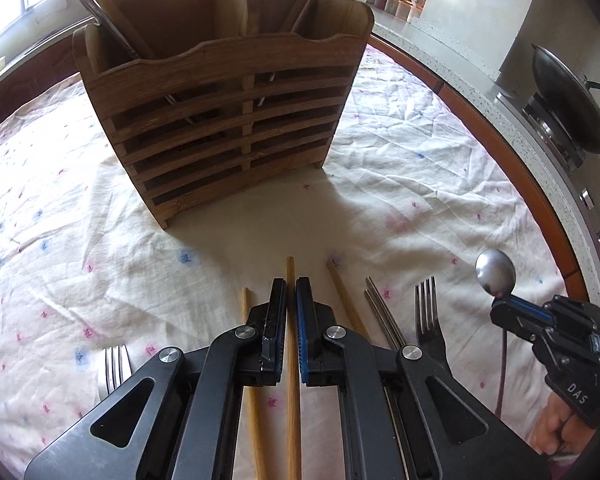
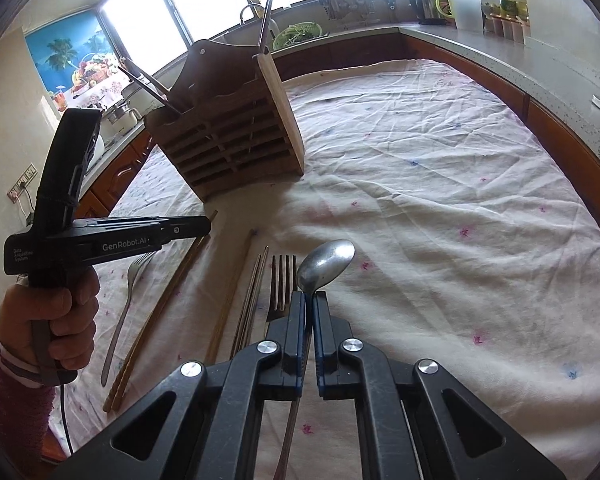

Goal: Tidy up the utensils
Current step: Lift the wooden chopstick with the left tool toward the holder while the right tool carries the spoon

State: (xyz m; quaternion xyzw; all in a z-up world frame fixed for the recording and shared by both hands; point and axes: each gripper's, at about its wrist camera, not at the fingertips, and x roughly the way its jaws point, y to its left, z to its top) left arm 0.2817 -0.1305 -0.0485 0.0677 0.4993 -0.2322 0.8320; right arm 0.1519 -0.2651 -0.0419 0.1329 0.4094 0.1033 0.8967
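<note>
My left gripper [image 1: 291, 286] is shut on one wooden chopstick [image 1: 293, 420], whose tip pokes out ahead of the fingers. Two more wooden chopsticks [image 1: 342, 292] lie beside it on the cloth. To the right lie a pair of metal chopsticks [image 1: 380, 312] and a fork [image 1: 430, 312]; another fork [image 1: 114, 368] lies to the left. My right gripper [image 2: 310, 296] is shut on the neck of a metal spoon [image 2: 326, 266], its bowl raised above the cloth. The slatted wooden utensil holder [image 1: 228, 112] stands straight ahead and holds several utensils.
A wrinkled white tablecloth [image 2: 420, 160] with small pink and blue marks covers the table. A dark wok [image 1: 572, 108] sits on a stove at the right. Jars and a kettle stand on the counter [image 2: 480, 36] behind. A hand [image 2: 66, 320] grips the left gripper's handle.
</note>
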